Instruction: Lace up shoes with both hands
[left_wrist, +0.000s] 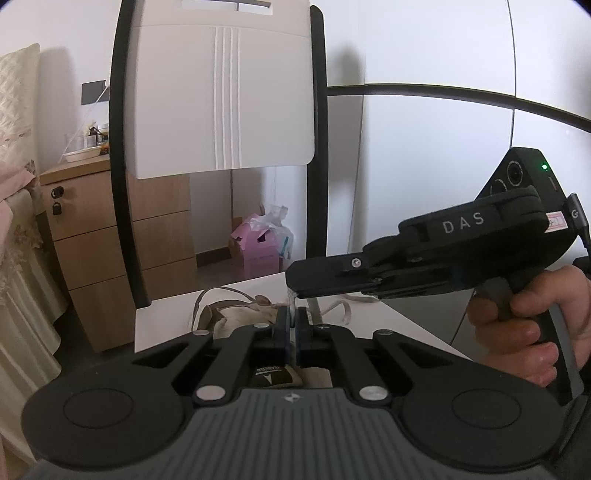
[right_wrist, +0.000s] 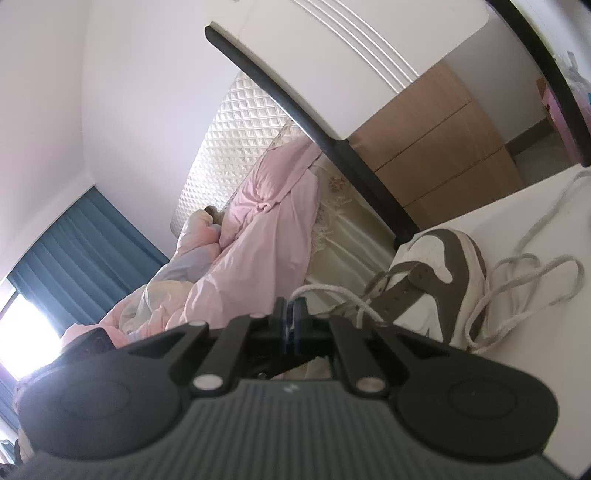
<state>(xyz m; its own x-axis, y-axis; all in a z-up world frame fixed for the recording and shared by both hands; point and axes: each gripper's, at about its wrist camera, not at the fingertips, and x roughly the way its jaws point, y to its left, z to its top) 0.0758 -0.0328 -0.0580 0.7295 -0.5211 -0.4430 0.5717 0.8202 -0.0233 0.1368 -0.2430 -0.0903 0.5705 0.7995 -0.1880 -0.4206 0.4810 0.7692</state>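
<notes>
Closest to my left camera, the left claw (left_wrist: 293, 325) is pinched nearly shut on the clear lace tip (left_wrist: 293, 303), with the right claw (left_wrist: 295, 291) meeting it from the right, also closed on that tip. Only the right view shows the whole brown-and-white shoe (right_wrist: 436, 284) near the white table's (right_wrist: 535, 369) left edge, loose lace (right_wrist: 535, 280) beside it. My left claw hides most of the shoe.

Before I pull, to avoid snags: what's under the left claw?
Under the left claw lies the shoe; its tongue label shows. The claw's body covers the eyelets.
</notes>
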